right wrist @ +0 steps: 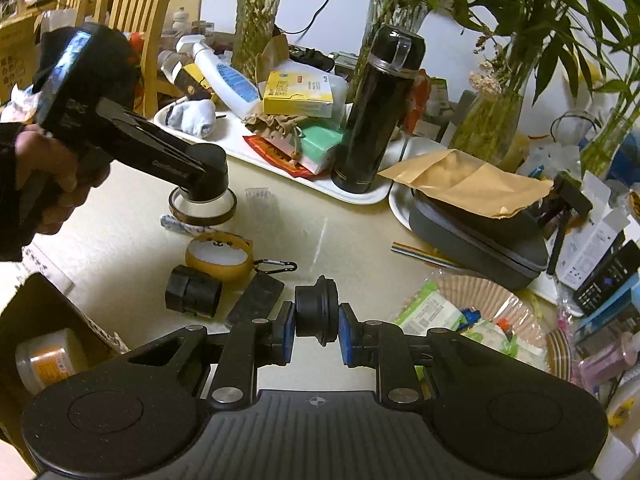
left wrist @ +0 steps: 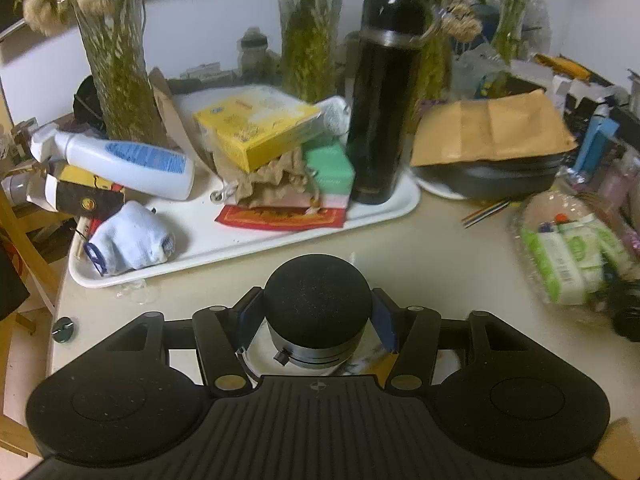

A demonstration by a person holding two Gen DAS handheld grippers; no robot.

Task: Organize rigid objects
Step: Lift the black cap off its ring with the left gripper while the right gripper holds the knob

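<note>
left gripper: fingers clamped on either side of a small round speaker, dark fabric dome on top, grey metal base below. from the right wrist view the same gripper is tilted down over a roll of tape lying flat on the bench; the speaker itself is hidden there behind the gripper body, and whether it touches the roll cannot be told. the person's hand grips the handle at the left edge.

right gripper: fingers narrow, pinching a small black ring-shaped cap, held above the bench surface.

on the bench just ahead of the right gripper: a yellow round case with a carabiner, a black blocky part and a flat dark slab beside it.

white tray beyond the speaker, holding a tall black flask upright at its right end, a yellow box on crumpled brown paper, a green pack, a white bottle lying on its side, a rolled sock at the near left corner.

right of the tray: a grey case under a brown paper bag. glass vases with stems stand along the back.
</note>
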